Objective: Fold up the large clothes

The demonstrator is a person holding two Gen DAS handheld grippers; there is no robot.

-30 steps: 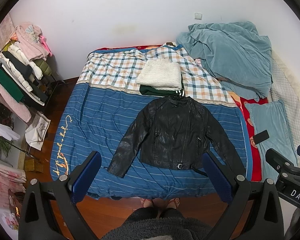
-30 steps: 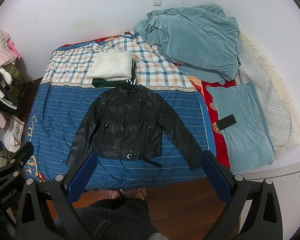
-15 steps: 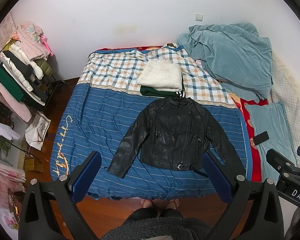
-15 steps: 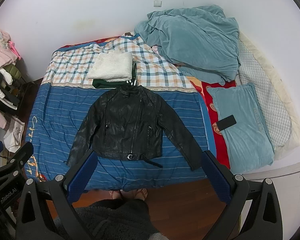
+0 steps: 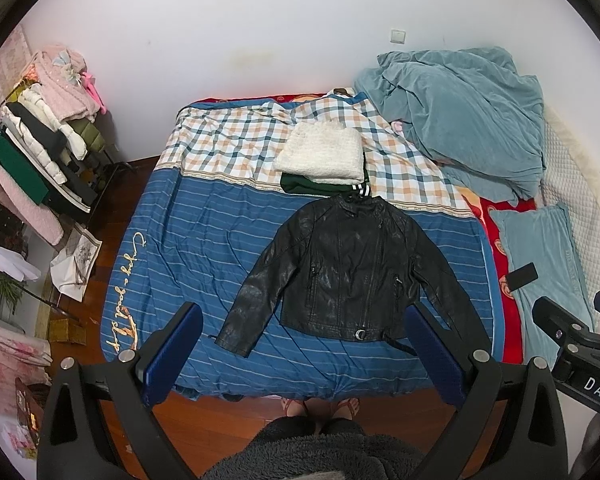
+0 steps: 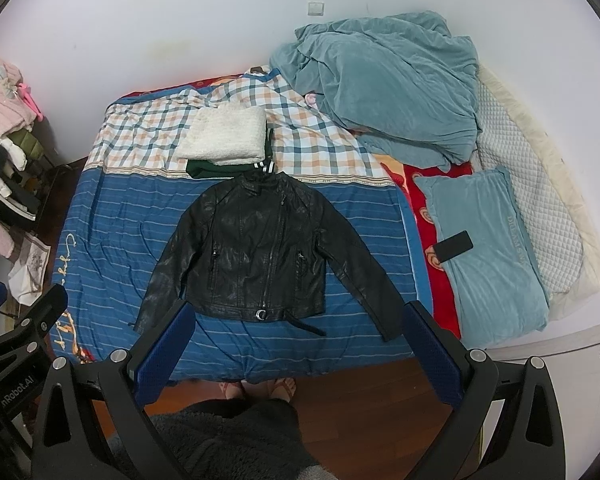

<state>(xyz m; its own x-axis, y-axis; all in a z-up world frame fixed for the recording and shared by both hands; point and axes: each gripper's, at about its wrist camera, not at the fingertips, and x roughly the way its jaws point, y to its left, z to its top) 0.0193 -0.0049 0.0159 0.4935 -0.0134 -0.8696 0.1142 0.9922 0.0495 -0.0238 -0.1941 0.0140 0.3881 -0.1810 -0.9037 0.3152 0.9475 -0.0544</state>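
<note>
Both tools hang high over the bed's foot, the left tool (image 5: 304,354) and right tool (image 6: 296,354) spread wide and holding nothing. The black leather jacket (image 6: 256,256) lies flat on the blue striped bedspread (image 6: 108,232), sleeves out, collar touching folded clothes (image 6: 224,138) beyond.

Green garment (image 5: 320,188) mostly hidden under white knit (image 5: 320,156); rack (image 5: 28,160) cut by edge.

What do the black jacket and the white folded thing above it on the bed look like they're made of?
The jacket looks like leather or a faux version: black, creased, with a dull sheen catching the light, plus metal zips. The white folded piece looks like a fleecy or chunky knit fabric, matte and nubbly; which one is not clear.
</note>
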